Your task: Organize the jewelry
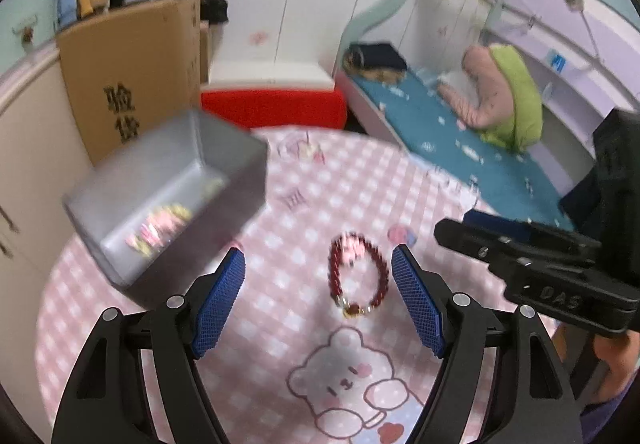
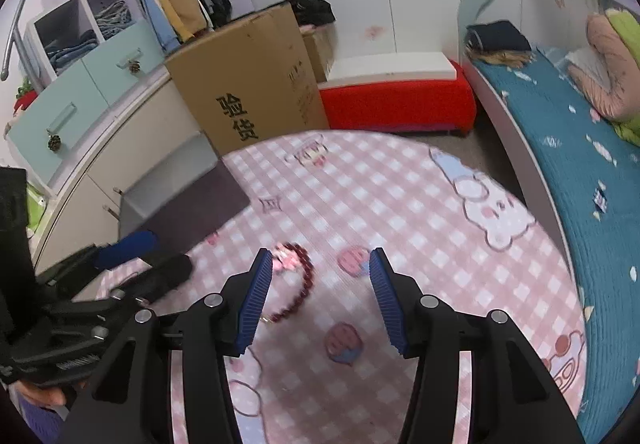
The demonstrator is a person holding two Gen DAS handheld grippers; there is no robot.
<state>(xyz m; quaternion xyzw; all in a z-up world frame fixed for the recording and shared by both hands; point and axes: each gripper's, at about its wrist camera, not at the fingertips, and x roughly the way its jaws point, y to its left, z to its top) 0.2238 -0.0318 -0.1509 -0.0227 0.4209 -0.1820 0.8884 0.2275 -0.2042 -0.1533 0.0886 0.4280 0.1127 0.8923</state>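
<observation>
While both claws hung over the round pink checked tablecloth (image 1: 280, 308), neither one held anything. In the left wrist view, the left gripper (image 1: 319, 298) filled the lower half of the frame with its blue pads (image 1: 220, 308) spread wide apart. The red bead bracelet (image 1: 358, 274) lay flat on the cloth between those pads, closer to the right-hand one, and touched neither. Its small gold charm pointed toward the bottom of the frame. A grey box (image 1: 168, 196) sat blurred at the middle left of that picture, with pale pink and yellow pieces (image 1: 160, 230) lying inside it; what they were could not be made out. The right gripper (image 1: 536, 268) reached in from the right edge there.

In the right wrist view, the right gripper (image 2: 320, 300) occupied the lower centre, its jaws likewise spread and empty. The bracelet (image 2: 294, 282) lay just inside the left-hand pad, partly hidden behind it. The left gripper (image 2: 80, 304) showed dark at the lower left of that frame. A cardboard box (image 2: 248, 84) stood behind the table at upper centre, a red bench (image 2: 400, 100) to its right, and a bed with a blue cover (image 2: 560, 148) ran along the right edge.
</observation>
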